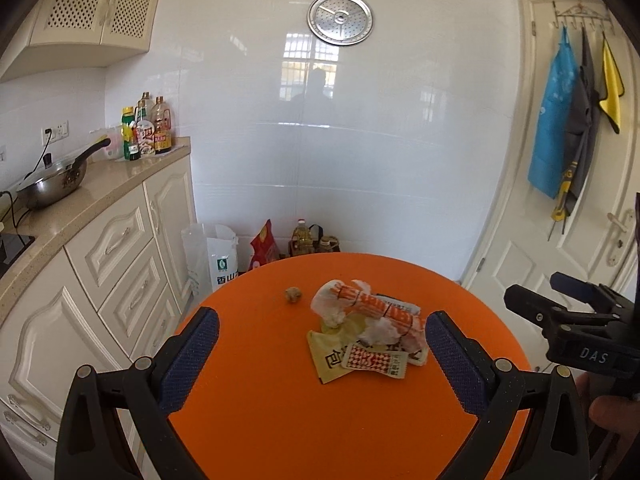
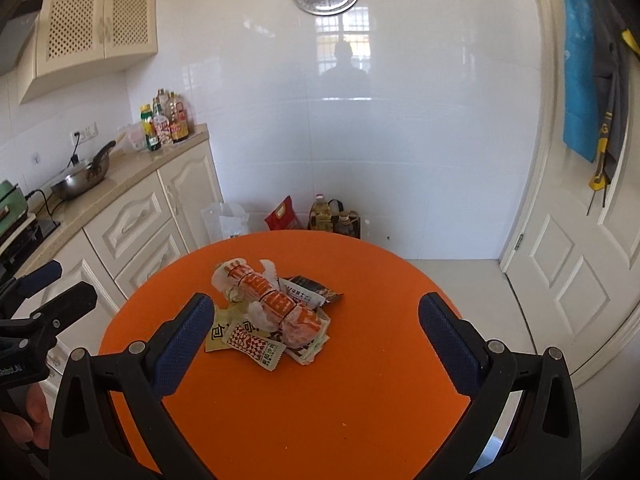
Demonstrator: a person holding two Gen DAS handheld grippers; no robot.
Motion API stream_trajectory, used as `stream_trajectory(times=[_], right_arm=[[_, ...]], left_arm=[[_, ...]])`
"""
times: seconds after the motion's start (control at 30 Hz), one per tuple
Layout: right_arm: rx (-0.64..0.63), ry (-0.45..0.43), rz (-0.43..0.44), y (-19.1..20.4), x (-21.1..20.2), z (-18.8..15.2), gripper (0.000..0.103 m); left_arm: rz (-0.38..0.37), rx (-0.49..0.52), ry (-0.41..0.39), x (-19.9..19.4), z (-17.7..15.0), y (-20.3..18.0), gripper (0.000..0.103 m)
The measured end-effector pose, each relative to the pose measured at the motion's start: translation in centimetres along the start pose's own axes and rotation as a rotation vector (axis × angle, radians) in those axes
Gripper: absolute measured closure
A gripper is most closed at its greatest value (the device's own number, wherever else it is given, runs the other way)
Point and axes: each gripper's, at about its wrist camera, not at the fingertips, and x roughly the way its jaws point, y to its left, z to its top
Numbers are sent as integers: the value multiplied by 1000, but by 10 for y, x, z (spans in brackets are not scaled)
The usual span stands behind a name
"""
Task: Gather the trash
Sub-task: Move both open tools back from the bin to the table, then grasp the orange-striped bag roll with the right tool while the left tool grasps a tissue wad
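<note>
A pile of trash lies on the round orange table (image 1: 280, 400): a crumpled orange-and-white wrapper bundle (image 1: 376, 312), a yellow sachet (image 1: 326, 358), a red-checked sachet (image 1: 374, 362). A small brown crumpled ball (image 1: 293, 294) sits apart, to the pile's left. My left gripper (image 1: 323, 316) hovers open just short of the pile, nothing between its fingers. In the right wrist view the same bundle (image 2: 276, 304), the checked sachet (image 2: 254, 346) and a dark-printed packet (image 2: 310, 288) lie ahead and left of centre of my open right gripper (image 2: 317, 300).
A cream kitchen counter (image 1: 100, 196) with a wok (image 1: 52, 184) and bottles (image 1: 148, 132) runs along the left. Bags and oil bottles (image 1: 304, 236) stand on the floor behind the table. A white door (image 2: 580, 260) with hanging bags is on the right.
</note>
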Motion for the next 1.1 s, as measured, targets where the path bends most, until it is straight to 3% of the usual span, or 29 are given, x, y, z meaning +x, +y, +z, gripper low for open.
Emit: stream_trajectory(times=[0.17, 0.43, 0.57, 0.73, 0.8, 0.9, 1.1], right_arm=[[-42, 112, 20, 21, 56, 2, 0], [-62, 253, 21, 41, 129, -3, 2], [-81, 311, 55, 56, 162, 6, 14], [-158, 435, 40, 71, 209, -8, 36], [-196, 436, -10, 69, 213, -13, 53], [-129, 425, 69, 53, 198, -13, 58], [5, 388, 146, 9, 163, -22, 59]], left_arm=[[-9, -10, 67, 29, 10, 11, 1], [-67, -40, 197, 109, 41, 37, 1], [-90, -33, 244, 140, 57, 41, 1], [-104, -42, 277, 169, 65, 42, 1], [-103, -52, 285, 177, 65, 39, 1], [-97, -62, 287, 186, 62, 33, 1], [-102, -45, 276, 190, 52, 4, 1]])
